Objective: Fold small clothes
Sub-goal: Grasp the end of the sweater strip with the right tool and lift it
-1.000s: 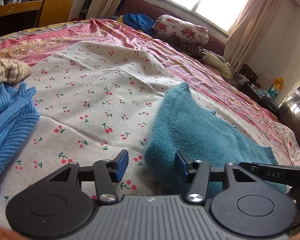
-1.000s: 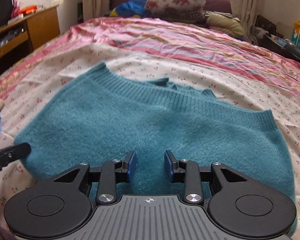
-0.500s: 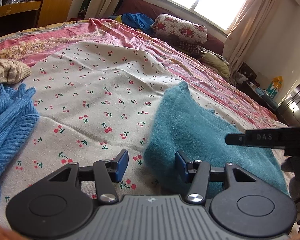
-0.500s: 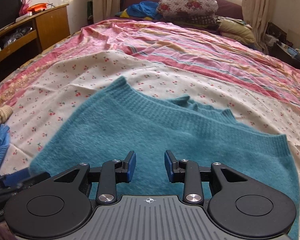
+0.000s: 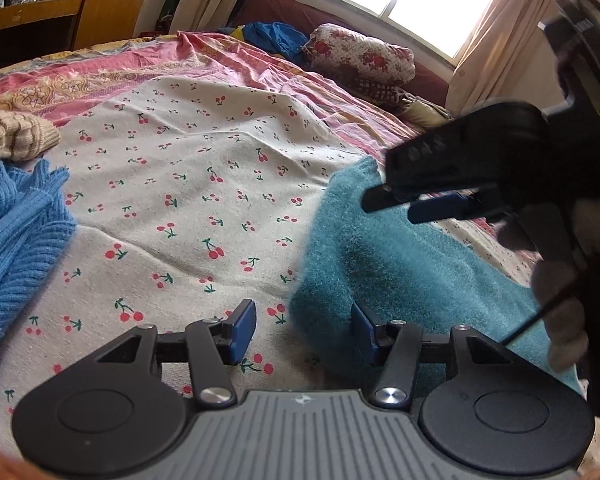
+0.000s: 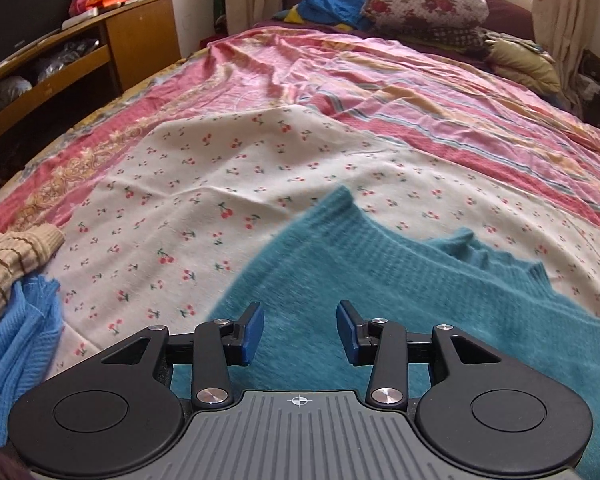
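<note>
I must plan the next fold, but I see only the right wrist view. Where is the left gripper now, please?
Observer: The left gripper is at the near corner of the teal sweater, jaws open, nothing gripped.
Operator: Does it touch the sweater?
Observer: One finger is over the sweater's edge, the other over the cherry-print sheet. I cannot tell if there is contact.
Operator: How does my right gripper look from outside?
Observer: The right gripper hangs above the sweater, clear of it. Its jaws are opening with nothing between them.
</note>
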Motion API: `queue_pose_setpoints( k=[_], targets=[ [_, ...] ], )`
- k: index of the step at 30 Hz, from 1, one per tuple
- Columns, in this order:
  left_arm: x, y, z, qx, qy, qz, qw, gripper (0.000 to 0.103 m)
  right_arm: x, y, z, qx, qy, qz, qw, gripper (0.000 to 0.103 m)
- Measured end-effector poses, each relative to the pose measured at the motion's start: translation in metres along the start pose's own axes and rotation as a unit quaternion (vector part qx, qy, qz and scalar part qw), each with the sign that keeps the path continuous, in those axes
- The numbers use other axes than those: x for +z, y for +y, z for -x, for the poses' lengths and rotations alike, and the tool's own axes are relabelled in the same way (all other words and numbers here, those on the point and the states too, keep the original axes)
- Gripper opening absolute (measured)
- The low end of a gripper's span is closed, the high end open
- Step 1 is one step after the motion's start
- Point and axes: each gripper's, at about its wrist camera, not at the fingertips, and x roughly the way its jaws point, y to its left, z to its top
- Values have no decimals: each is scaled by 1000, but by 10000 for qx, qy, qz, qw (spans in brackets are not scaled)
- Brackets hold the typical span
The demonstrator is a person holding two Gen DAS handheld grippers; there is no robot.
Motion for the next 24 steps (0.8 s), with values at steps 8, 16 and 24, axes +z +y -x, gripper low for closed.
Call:
queue_pose_setpoints(
  k=[8,16,24],
  targets=[
    [-3,-1,-1,-20,-6,-22,10000,59,26,23,-38,-362,451,-28,9983,50],
    [-8,-4,-1,-43,-29,-96,9999,59,24,51,-84,-1197,917,873,9847,66],
    [-12,-5,2,-193,-157,-14,9997,71,14,37,-76,-1261,702,1257,9815,38]
  ],
)
